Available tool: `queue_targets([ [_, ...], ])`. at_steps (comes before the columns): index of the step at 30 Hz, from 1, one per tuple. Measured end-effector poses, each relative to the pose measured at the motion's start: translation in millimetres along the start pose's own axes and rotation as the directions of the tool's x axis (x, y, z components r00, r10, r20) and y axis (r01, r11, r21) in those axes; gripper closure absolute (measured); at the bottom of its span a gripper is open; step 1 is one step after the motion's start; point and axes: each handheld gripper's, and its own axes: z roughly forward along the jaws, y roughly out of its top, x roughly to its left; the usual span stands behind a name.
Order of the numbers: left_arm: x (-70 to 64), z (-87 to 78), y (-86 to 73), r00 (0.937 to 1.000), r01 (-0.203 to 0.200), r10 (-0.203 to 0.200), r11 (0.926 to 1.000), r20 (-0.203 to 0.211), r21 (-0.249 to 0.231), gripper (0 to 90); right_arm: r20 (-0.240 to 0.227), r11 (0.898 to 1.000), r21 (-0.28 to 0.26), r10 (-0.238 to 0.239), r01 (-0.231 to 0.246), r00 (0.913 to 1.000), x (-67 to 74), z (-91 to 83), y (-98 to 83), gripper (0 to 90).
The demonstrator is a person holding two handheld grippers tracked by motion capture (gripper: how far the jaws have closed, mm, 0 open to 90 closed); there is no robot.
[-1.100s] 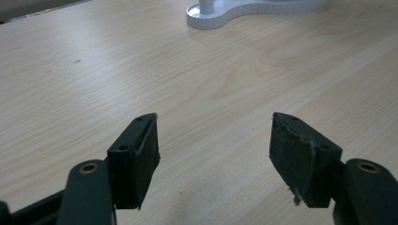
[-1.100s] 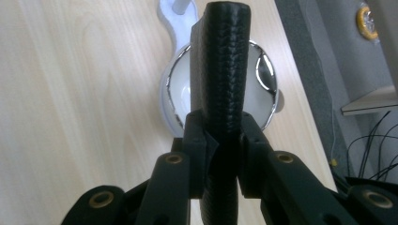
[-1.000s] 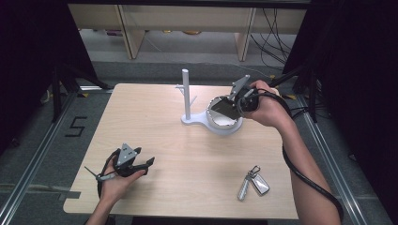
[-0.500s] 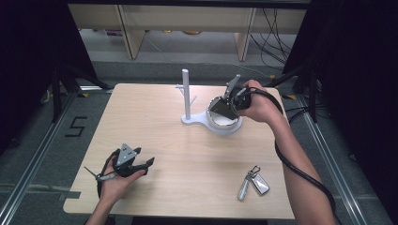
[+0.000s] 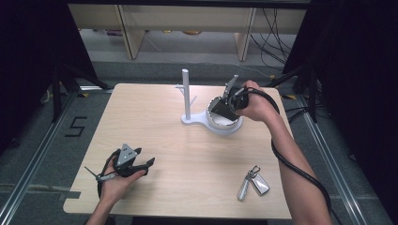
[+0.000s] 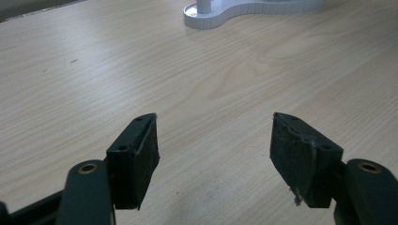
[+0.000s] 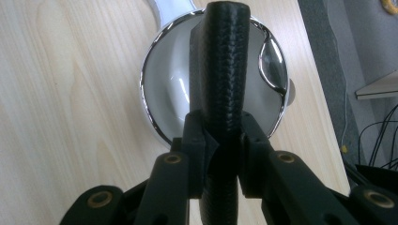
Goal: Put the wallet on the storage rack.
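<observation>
A single black numeral "5" (image 5: 75,126) is showing on the grey floor (image 5: 28,140), lying at about nine o'clock from the counter (image 5: 155,122); nothing else is reading clearly.

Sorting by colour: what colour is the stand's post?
White post, clearest in the high view.
</observation>
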Motion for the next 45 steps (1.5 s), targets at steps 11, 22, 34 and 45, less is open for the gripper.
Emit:
queue_targets([
  [11, 0.1, 0.2, -0.1, 1.0, 0.001, -0.001, 1.0, 0.001, -0.002, 31.5, -0.007, 1.0, -0.011, -0.001, 0.001, 1.0, -1.6, 8.6, 2.2, 76.5],
  [22, -0.1, 0.5, -0.5, 1.0, 0.005, -0.005, 1.0, 0.002, 0.002, 31.3, -0.024, 1.0, -0.016, 0.014, -0.015, 0.9996, -1.7, 18.5, 2.1, 76.4],
  [34, 0.2, 1.2, -0.2, 0.9999, -0.01, 0.01, 0.9999, 0.001, 0.003, 31.0, -0.041, 0.999, -0.032, 0.043, -0.044, 0.9982, -0.7, 27.8, 3.0, 75.0],
  [45, -0.2, 2.0, -1.4, 0.9998, -0.018, 0.018, 0.9998, 0.0, 0.006, 30.5, 0.033, 0.996, -0.057, 0.067, -0.065, 0.9972, -7.6, 27.5, 0.2, 63.9],
])
